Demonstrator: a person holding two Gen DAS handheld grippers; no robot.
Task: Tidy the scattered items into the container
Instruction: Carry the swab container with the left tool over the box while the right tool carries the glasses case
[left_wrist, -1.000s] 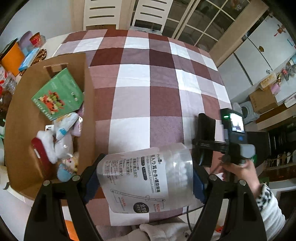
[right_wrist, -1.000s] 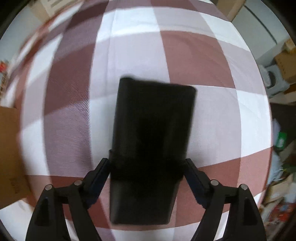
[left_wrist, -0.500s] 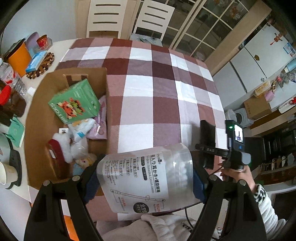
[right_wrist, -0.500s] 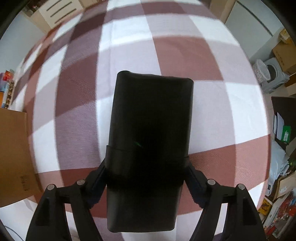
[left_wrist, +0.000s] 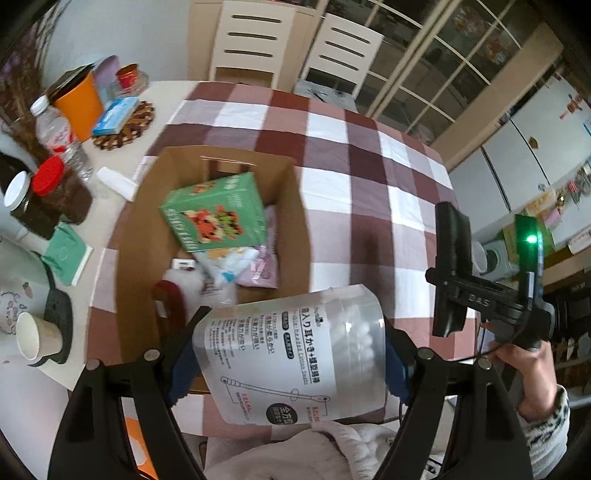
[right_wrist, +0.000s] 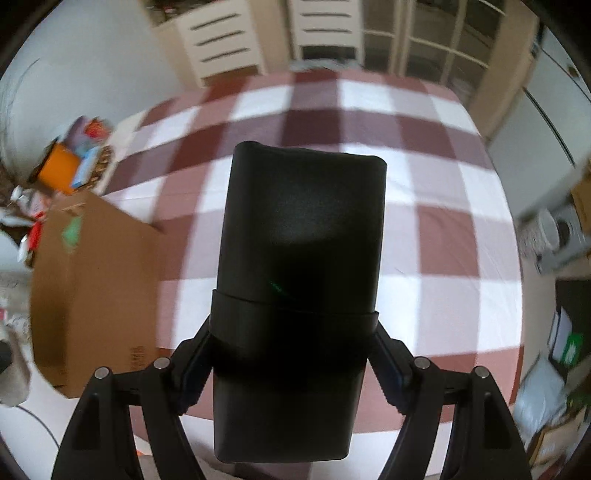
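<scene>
My left claw (left_wrist: 290, 363) is clamped on a clear tub of cotton swabs (left_wrist: 291, 350), one finger pressed to each side. I can read part of the printed label, but the tub's lower edge is lost behind the claw frame and the pale fabric at the bottom of the left view. The tub hangs above the near corner of the cardboard box (left_wrist: 140, 258), and it hides that part of the rim from me.

My right claw (right_wrist: 291, 354) grips a black case (right_wrist: 299, 295) around its middle. In the right view the case fills the centre so fully that I cannot see what lies straight ahead of it on the surface (right_wrist: 461, 258); its near end is cut off behind the fingers. From the left view I see the same case held upright over the checked cloth, right of the box, with my right hand (left_wrist: 524, 369) on the handle.

Inside the box I make out a green carton (left_wrist: 218, 212), a pink pouch and something white and red, half buried and blurred. The far-left clutter of bottles and cups is smeared in the right view.
</scene>
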